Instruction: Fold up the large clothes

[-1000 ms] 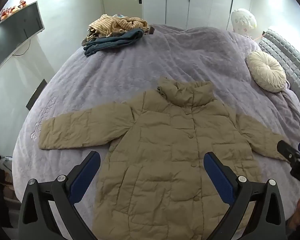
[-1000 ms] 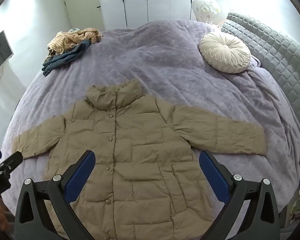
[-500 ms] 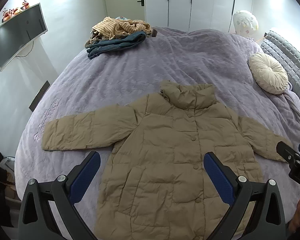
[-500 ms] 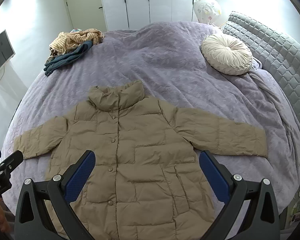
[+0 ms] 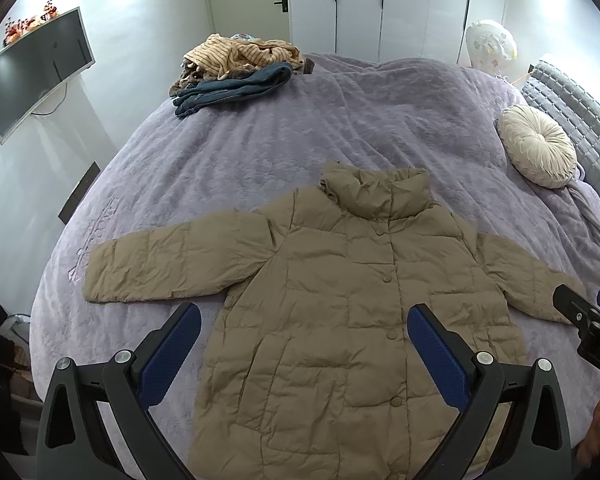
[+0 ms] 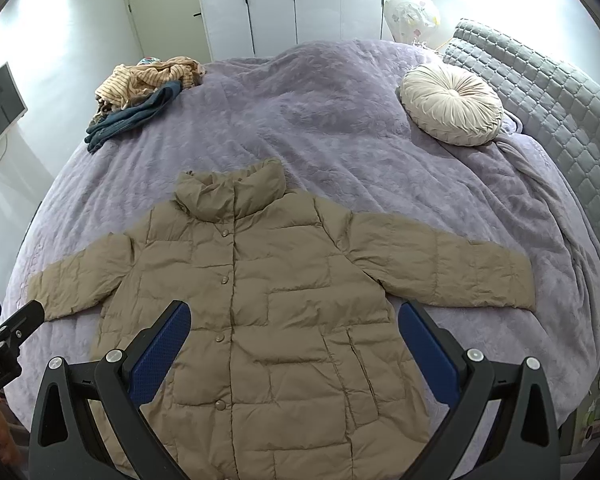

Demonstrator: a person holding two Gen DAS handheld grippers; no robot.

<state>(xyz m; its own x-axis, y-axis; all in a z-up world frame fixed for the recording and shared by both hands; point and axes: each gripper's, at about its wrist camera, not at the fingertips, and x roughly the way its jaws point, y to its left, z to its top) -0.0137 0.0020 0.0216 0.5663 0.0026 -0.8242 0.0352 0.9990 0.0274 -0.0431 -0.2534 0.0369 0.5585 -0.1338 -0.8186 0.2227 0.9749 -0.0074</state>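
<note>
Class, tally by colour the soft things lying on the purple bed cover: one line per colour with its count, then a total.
Tan: 1, the puffer coat
Cream: 1, the round cushion
Striped beige: 1, the crumpled garment
Dark blue: 1, the garment beside it
Total: 4

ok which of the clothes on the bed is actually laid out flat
The tan puffer jacket at the near edge, spread front-up with both sleeves out. The striped beige garment and the dark blue one are bunched in a heap at the far corner.
</note>
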